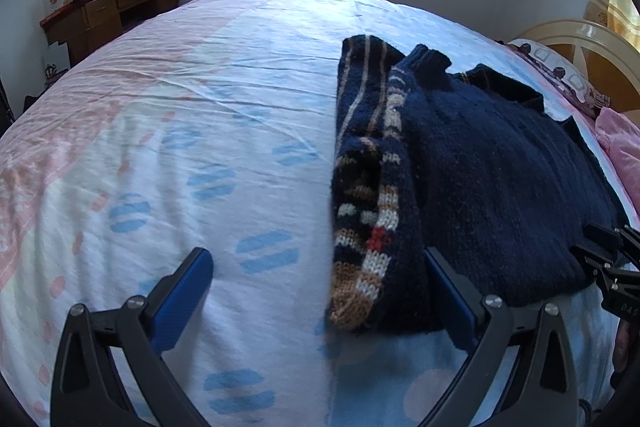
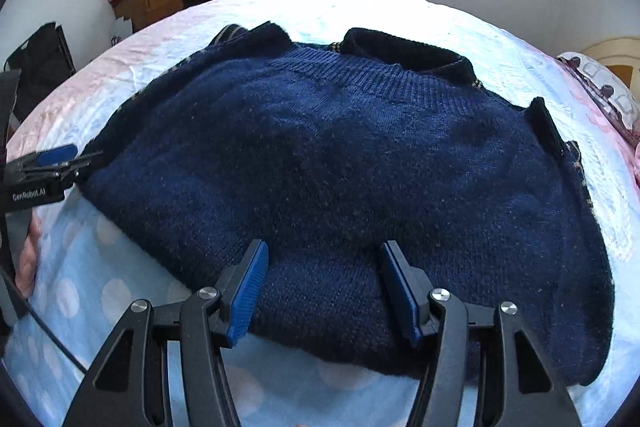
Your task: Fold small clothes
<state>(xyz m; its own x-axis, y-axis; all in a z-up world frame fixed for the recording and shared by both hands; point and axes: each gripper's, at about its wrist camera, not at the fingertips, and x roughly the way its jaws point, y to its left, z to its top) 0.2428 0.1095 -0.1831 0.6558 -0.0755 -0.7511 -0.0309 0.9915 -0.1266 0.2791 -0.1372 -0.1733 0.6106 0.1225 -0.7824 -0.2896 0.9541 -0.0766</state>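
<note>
1. Surveying from largest down, I find the bed [image 1: 200, 131] carrying everything, its pale printed sheet bare across the whole side left of the garment.
2. I see the navy knitted sweater [image 2: 340, 167] lying flat on the bed, long axis running across the right wrist view, ribbed neck at the far side and hem nearest me. One sleeve [image 1: 372, 195], patterned in tan, white and red, lies folded along its left edge.
3. I judge the right gripper [image 2: 324, 287] the nearer one: it hangs directly over the near hem, angled down, jaws about half apart with knit showing between them but neither pad pressing, so it holds nothing.
4. I see the left gripper [image 1: 320, 283] at the sweater's left edge, jaws wide, one finger [image 1: 448, 279] against the folded sleeve, the other over bare sheet; it grips nothing.
5. I note a pillow [image 1: 568, 79] and pink cloth [image 1: 620, 155] beyond the sweater's right edge, apart from the grasp point.
6. I note a cluttered wooden cabinet [image 1: 104, 15] by the far wall, well apart. Nothing obstructs the hem.
</note>
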